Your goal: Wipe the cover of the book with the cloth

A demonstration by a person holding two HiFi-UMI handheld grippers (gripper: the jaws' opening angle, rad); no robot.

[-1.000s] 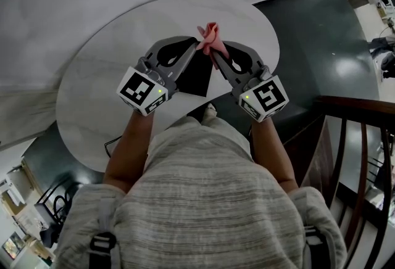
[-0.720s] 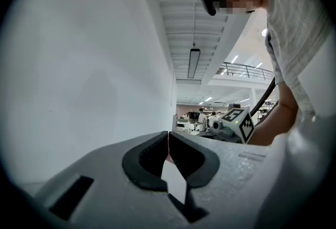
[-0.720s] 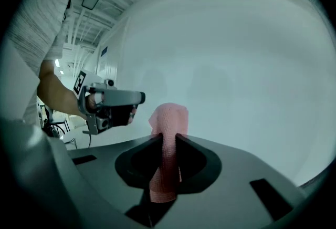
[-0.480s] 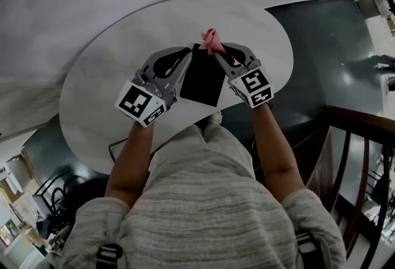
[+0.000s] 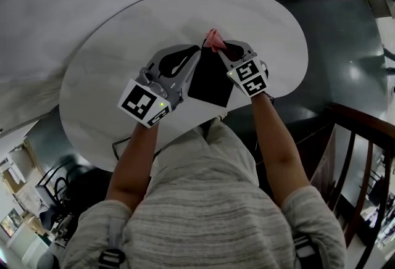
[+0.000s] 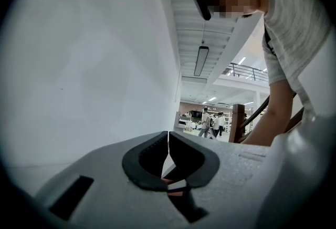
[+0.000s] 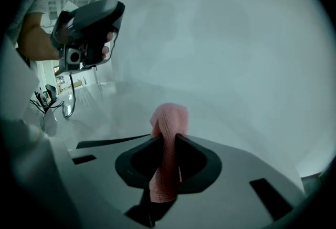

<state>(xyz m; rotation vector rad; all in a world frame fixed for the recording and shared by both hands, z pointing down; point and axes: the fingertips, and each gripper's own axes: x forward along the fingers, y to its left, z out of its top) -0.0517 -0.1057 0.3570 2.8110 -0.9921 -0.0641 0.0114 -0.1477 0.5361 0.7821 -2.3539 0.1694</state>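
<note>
A black book (image 5: 211, 81) shows between the two grippers over the round white table (image 5: 111, 64). My left gripper (image 5: 197, 52) comes in from the left, its tips at the book's upper left corner. In the left gripper view its jaws (image 6: 168, 141) are closed with only a thin edge between the pads. My right gripper (image 5: 217, 49) is at the book's far edge, shut on a bunched pink cloth (image 5: 213, 38). In the right gripper view the cloth (image 7: 169, 117) sticks out past the fingertips (image 7: 167, 138), and the book's edge (image 7: 113, 141) is a thin dark line.
Dark glossy floor (image 5: 333, 45) lies to the right of the table. A wooden railing (image 5: 358, 132) stands at the lower right. A black cable (image 5: 117, 144) hangs at the table's near edge. The person's torso fills the lower part of the head view.
The right gripper has drawn in closer to the book with the cloth still in it. More of the book's black cover shows between the two grippers.
</note>
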